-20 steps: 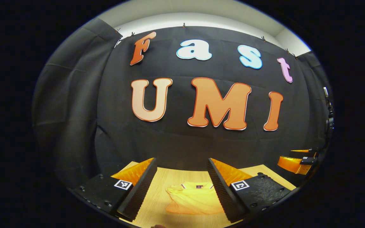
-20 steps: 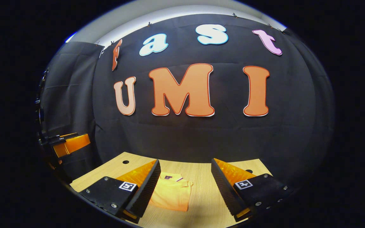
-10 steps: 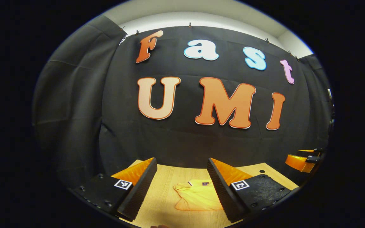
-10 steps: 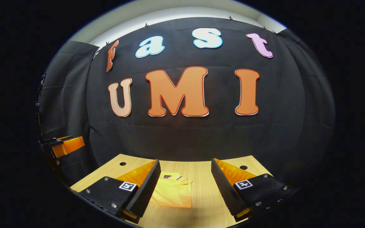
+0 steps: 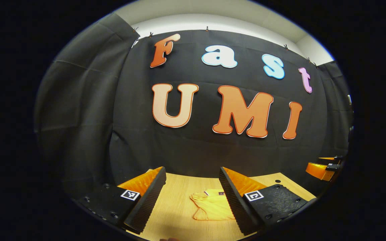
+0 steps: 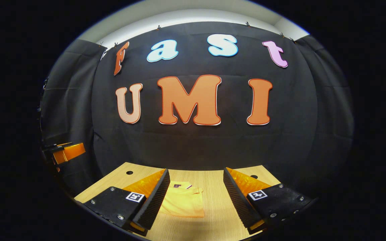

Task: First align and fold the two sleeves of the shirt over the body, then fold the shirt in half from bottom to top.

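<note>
The yellow shirt (image 5: 212, 208) lay on the wooden counter (image 5: 176, 201) as a small folded packet, its collar end turned toward the black booth wall (image 5: 193, 150). In the left gripper view the left tongs (image 5: 193, 190) were held above the counter with both fingers spread wide and nothing between them; the shirt sat beyond them, partly hidden behind the right-hand finger (image 5: 233, 201). Near the right edge of that view the other gripper was seen, well apart from the shirt.

In the right gripper view the right tongs (image 6: 196, 192) were also wide open and empty. The shirt (image 6: 183, 203) lay there just beside the left-hand finger (image 6: 154, 201), which covered one edge of it (whether the finger touched the cloth, I cannot tell). The counter (image 6: 213, 201) had two small round holes near its far corners (image 6: 129, 172). The left tongs (image 6: 66, 152) appeared at the left edge of this view, raised above the counter.
</note>
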A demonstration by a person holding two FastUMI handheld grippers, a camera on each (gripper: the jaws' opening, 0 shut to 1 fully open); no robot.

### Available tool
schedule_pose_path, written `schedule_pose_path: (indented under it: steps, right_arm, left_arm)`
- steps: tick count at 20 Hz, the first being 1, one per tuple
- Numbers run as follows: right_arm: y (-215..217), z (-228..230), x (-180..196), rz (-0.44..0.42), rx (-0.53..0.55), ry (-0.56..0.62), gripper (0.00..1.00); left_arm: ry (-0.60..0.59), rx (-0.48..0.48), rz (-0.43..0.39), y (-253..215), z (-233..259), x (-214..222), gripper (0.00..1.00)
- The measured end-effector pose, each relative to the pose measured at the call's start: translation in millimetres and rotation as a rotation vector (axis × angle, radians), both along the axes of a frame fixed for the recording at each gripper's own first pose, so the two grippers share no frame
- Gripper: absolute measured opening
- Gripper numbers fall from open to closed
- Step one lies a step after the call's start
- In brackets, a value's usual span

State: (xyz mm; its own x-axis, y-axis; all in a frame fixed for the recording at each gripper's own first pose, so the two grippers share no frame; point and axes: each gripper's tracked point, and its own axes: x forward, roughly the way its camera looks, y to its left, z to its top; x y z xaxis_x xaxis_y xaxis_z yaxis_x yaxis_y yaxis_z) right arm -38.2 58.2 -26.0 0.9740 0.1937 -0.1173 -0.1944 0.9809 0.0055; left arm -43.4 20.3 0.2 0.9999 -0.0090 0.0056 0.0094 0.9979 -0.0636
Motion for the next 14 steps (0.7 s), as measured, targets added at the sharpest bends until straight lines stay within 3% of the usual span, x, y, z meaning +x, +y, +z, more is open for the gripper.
schedule_pose_path:
  steps: [8,14]
  right_arm:
    - [-1.8,-15.1,-2.2,-0.003,0.021,0.025,0.97]
    - [-8.5,-23.1,-0.3,0.011,0.049,0.026,0.97]
  left_arm:
    - [-0.026,0.076,0.052,20.0,12.2,-13.4,0.98]
    - [-0.037,0.066,0.085,10.9,10.0,-22.2,0.98]
